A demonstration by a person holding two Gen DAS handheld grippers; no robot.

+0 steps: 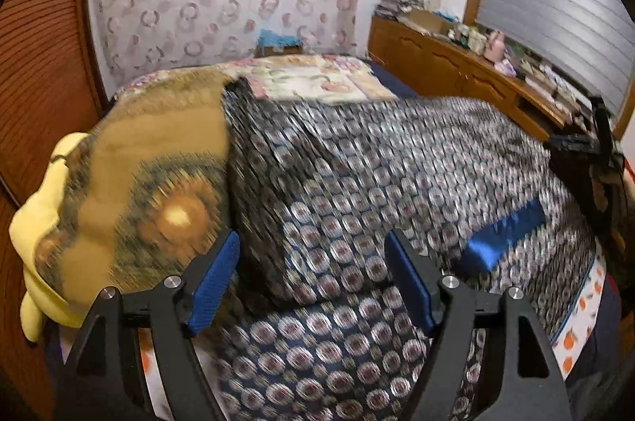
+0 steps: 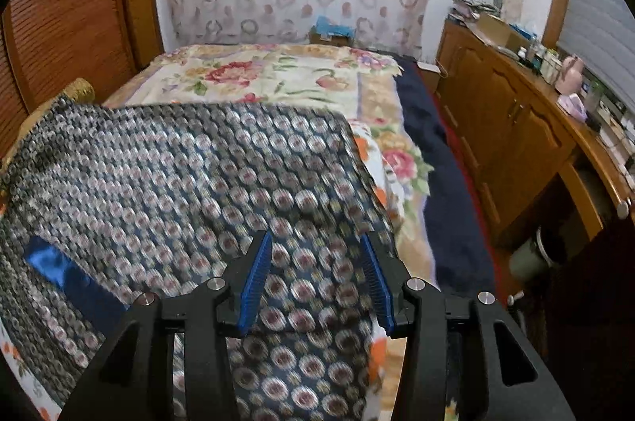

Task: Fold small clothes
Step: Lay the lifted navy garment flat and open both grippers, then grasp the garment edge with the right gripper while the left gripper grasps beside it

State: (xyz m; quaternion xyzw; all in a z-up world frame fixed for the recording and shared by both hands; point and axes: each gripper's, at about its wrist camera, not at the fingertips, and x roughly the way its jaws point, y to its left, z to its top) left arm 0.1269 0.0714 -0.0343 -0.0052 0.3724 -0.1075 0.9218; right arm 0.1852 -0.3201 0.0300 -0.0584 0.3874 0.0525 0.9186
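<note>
A dark blue garment (image 1: pixel 357 191) printed with small round medallions lies spread on the bed; it also fills the right wrist view (image 2: pixel 178 183). A shiny blue band (image 1: pixel 504 236) crosses it, also seen in the right wrist view (image 2: pixel 71 282). My left gripper (image 1: pixel 313 282) is open, its blue pads on either side of a raised fold of the garment. My right gripper (image 2: pixel 315 280) is open over the garment's right edge. The right gripper also shows at the far right of the left wrist view (image 1: pixel 587 147).
A tan cushion (image 1: pixel 151 191) and a yellow soft toy (image 1: pixel 39 222) lie to the left. A floral bedspread (image 2: pixel 285 75) covers the bed behind. A wooden cabinet (image 2: pixel 516 127) with clutter stands on the right, a wooden slatted door (image 2: pixel 71 8) on the left.
</note>
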